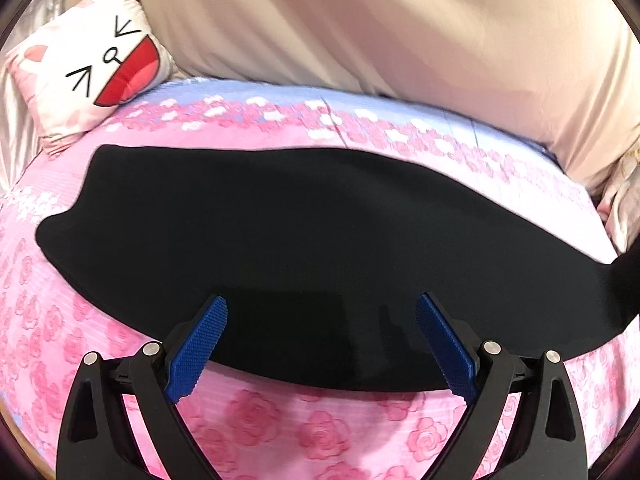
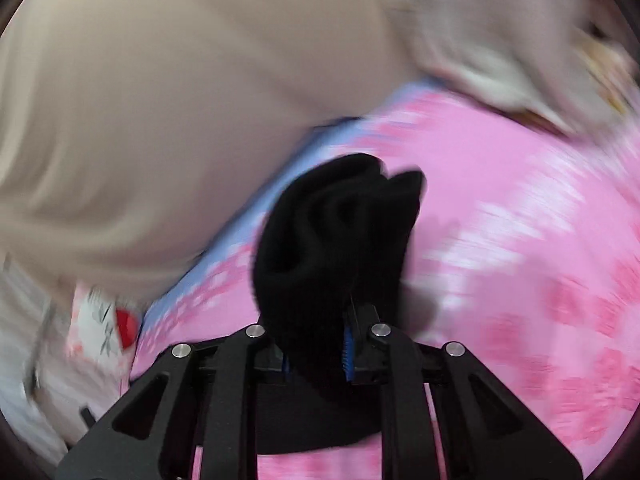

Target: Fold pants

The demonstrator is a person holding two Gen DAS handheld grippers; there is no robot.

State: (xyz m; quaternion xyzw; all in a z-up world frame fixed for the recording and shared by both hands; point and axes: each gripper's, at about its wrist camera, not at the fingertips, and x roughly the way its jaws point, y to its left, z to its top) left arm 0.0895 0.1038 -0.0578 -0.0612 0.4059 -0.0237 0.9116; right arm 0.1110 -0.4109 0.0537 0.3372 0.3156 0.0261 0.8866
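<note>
Black pants [image 1: 280, 232] lie flat across a pink rose-patterned bed sheet [image 1: 280, 420] in the left wrist view, stretched left to right. My left gripper [image 1: 322, 312] is open, its blue pads [image 1: 200, 344] spread just above the near edge of the pants, holding nothing. My right gripper [image 2: 320, 360] is shut on a bunched end of the pants [image 2: 336, 232], which stands up in folds in front of the fingers. The right wrist view is blurred by motion.
A large beige duvet [image 1: 400, 28] lies along the far side of the bed. A white and pink cartoon-face cushion [image 1: 92, 76] sits at the far left; it also shows in the right wrist view [image 2: 108, 332]. More bedding [image 1: 624, 200] is heaped at the right edge.
</note>
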